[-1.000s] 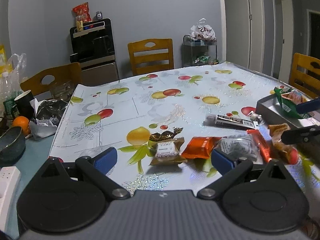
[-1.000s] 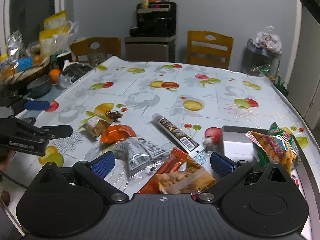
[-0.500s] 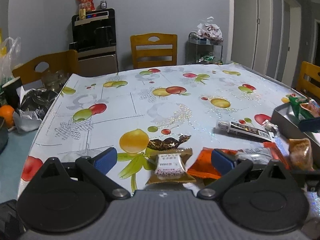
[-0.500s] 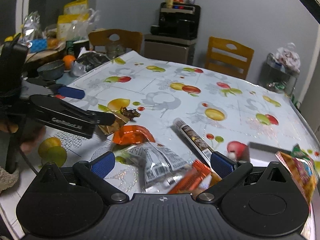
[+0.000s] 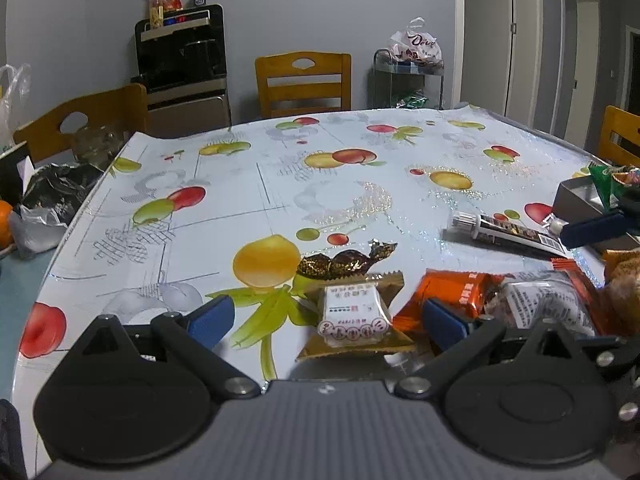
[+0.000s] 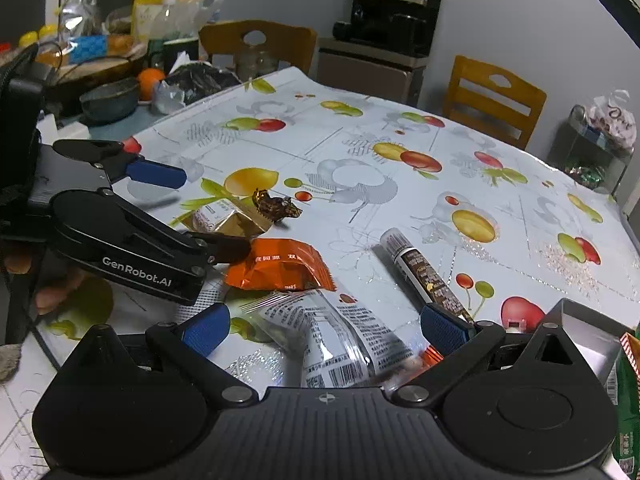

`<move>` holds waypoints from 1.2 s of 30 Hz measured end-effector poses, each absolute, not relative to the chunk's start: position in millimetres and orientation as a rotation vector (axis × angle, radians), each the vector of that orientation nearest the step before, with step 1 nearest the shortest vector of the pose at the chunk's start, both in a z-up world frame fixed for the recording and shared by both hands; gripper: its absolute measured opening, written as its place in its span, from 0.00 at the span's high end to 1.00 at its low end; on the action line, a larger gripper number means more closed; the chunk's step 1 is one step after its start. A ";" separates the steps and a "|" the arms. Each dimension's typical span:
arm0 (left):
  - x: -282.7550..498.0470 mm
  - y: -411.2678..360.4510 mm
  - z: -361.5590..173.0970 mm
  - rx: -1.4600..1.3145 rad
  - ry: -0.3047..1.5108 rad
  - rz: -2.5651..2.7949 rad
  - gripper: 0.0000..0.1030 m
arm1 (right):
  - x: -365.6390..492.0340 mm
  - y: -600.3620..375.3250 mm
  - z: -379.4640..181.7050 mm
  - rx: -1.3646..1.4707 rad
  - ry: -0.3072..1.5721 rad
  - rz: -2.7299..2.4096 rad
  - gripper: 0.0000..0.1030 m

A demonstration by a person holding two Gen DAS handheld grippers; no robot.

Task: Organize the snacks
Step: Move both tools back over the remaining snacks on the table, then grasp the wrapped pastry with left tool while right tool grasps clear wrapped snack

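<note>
The left gripper (image 5: 326, 316) hangs low over the fruit-print tablecloth (image 5: 280, 184) with its jaws spread wide and nothing between the blue pads; a gold-wrapped pastry (image 5: 354, 318) lies in the gap, just ahead of the pads and nearer the right one, touching neither as far as can be seen. Beyond it sits a dark foil candy (image 5: 346, 262), and just past the right jaw an orange packet (image 5: 456, 286) overlaps a clear printed pouch (image 5: 548, 304). The right wrist view shows what this one cannot: the left gripper from the side, its lower finger (image 6: 224, 248) ending at the edge of the orange packet, and fingertips of the person's hand (image 6: 52, 292) under its body. The right gripper (image 6: 324, 326) is likewise spread and empty, with the clear printed pouch lying between its jaws and running under the gripper body, so its near end is hidden. A long dark tube (image 6: 424, 272) slants towards the right jaw, its lower end lost behind the blue pad. Outside that jaw stands a grey box (image 6: 576, 320), cut off by the gripper, with a green snack bag (image 6: 628, 392) at the frame edge; only the left view shows the bag's top (image 5: 604, 184) sticking out of the box. The print on every wrapper is too small to read.
</note>
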State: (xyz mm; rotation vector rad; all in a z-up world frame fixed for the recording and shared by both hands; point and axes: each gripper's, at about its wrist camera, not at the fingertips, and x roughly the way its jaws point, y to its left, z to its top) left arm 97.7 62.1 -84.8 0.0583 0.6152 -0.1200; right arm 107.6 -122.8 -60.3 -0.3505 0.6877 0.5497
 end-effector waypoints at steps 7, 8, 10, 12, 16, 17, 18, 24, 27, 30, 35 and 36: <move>103.4 61.9 -89.1 0.050 0.643 -0.137 0.02 | 116.7 -121.1 -73.8 -0.335 0.718 0.535 0.00; 104.0 61.6 -89.6 0.051 0.647 -0.139 0.02 | 116.8 -121.0 -75.6 -0.332 0.721 0.536 0.00; 104.9 61.5 -90.3 0.049 0.652 -0.143 0.02 | 116.3 -120.8 -78.9 -0.329 0.727 0.537 0.01; 105.0 62.4 -90.6 0.043 0.655 -0.147 0.02 | 114.9 -122.4 -79.3 -0.319 0.717 0.537 0.03; 106.5 63.1 -92.3 0.034 0.673 -0.153 0.04 | 114.4 -126.7 -78.4 -0.290 0.714 0.532 0.20; 106.7 63.2 -92.6 0.031 0.677 -0.159 0.06 | 114.3 -127.7 -78.2 -0.283 0.717 0.534 0.25; 106.7 63.2 -92.8 0.030 0.679 -0.161 0.08 | 114.1 -128.5 -78.0 -0.276 0.720 0.536 0.27; 105.4 65.2 -92.5 0.020 0.675 -0.148 0.24 | 107.6 -128.8 -75.9 -0.255 0.724 0.537 0.42; 105.2 65.0 -91.8 0.022 0.671 -0.143 0.34 | 103.3 -127.9 -75.2 -0.255 0.717 0.530 0.45; 103.7 66.6 -90.9 0.015 0.661 -0.142 0.45 | 99.6 -128.1 -73.6 -0.241 0.710 0.530 0.48; 103.0 68.5 -90.3 0.005 0.657 -0.140 0.48 | 93.1 -129.4 -70.0 -0.230 0.700 0.532 0.54; 102.3 69.0 -89.9 0.002 0.653 -0.140 0.49 | 91.6 -130.8 -68.7 -0.218 0.695 0.529 0.55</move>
